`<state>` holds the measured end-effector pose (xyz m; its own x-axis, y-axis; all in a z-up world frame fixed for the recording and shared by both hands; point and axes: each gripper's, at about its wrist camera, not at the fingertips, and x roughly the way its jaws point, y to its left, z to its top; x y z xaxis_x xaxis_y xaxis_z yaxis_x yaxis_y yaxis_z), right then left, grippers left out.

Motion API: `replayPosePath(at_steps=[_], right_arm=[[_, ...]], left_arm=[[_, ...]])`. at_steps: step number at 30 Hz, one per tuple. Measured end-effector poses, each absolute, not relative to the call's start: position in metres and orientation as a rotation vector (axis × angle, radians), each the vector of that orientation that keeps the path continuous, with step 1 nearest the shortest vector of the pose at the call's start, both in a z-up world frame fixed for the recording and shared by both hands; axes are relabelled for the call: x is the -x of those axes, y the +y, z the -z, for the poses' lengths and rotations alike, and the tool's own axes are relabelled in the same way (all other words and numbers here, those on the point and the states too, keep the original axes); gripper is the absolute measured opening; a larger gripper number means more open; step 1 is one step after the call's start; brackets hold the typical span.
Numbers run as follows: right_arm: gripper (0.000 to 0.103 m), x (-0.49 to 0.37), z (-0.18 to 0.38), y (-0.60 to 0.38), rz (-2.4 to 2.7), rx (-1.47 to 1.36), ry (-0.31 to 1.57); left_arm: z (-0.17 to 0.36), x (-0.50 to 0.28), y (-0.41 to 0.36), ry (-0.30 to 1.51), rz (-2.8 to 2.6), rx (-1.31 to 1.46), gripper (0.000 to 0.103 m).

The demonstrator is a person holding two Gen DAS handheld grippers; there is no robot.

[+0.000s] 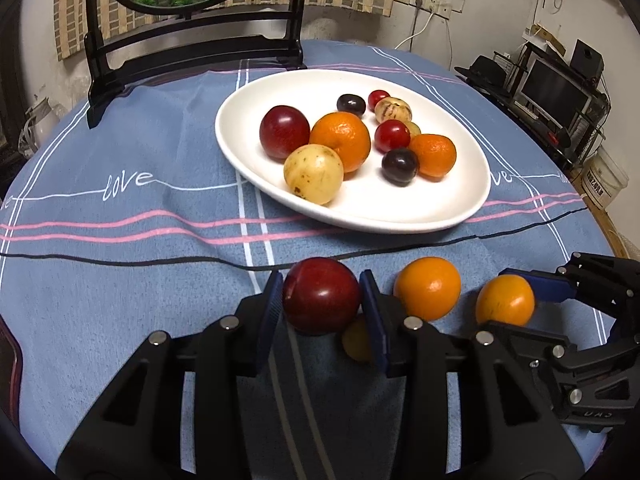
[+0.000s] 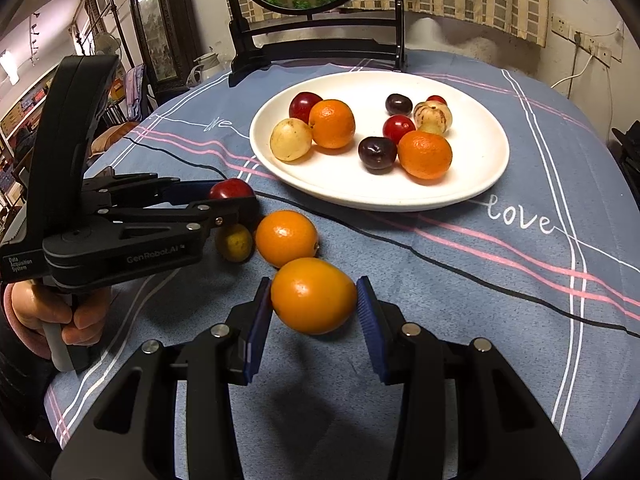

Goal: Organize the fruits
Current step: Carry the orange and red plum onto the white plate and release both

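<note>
The left tool [image 1: 322,298] grips a red plum [image 1: 321,295] above the cloth-covered surface [image 1: 120,280]. The right tool [image 2: 314,306] clamps an orange [image 2: 313,295] near the white plate [image 2: 460,196]

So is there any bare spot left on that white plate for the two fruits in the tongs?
Yes. The plate's near part, in front of the dark plum and the orange, is bare, and so is its right edge. The middle and far side are crowded. The cloth right of the tongs is free too.
</note>
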<state>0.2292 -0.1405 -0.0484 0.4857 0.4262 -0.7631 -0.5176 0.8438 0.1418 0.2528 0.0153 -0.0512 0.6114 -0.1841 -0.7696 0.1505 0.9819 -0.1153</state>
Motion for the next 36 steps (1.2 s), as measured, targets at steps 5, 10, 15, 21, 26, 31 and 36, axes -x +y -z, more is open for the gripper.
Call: replayPosePath(at_steps=[5, 10, 15, 21, 26, 31, 36], right_arm=[[0.043, -0.229, 0.046, -0.142, -0.572, 0.11, 0.884], [0.043, -0.229, 0.042, -0.143, -0.572, 0.103, 0.871], [0.043, -0.227, 0.036, -0.146, -0.578, 0.091, 0.846], [0.043, -0.234, 0.028, -0.155, -0.551, 0.046, 0.801], [0.043, -0.262, 0.022, -0.171, -0.436, -0.053, 0.701], [0.043, -0.3, 0.02, -0.184, -0.343, -0.118, 0.636], [0.043, -0.337, 0.022, -0.188, -0.3, -0.158, 0.622]], left_arm=[[0.047, -0.25, 0.02, 0.885, 0.189, 0.064, 0.04], [0.033, -0.244, 0.023, 0.834, 0.179, 0.075, 0.04], [0.017, -0.237, 0.026, 0.782, 0.194, 0.11, 0.04], [0.0, -0.242, 0.027, 0.74, 0.204, 0.142, 0.04], [-0.007, -0.273, 0.02, 0.715, 0.187, 0.142, 0.04], [-0.008, -0.315, 0.01, 0.707, 0.174, 0.141, 0.04], [-0.008, -0.347, 0.005, 0.717, 0.159, 0.158, 0.04]])
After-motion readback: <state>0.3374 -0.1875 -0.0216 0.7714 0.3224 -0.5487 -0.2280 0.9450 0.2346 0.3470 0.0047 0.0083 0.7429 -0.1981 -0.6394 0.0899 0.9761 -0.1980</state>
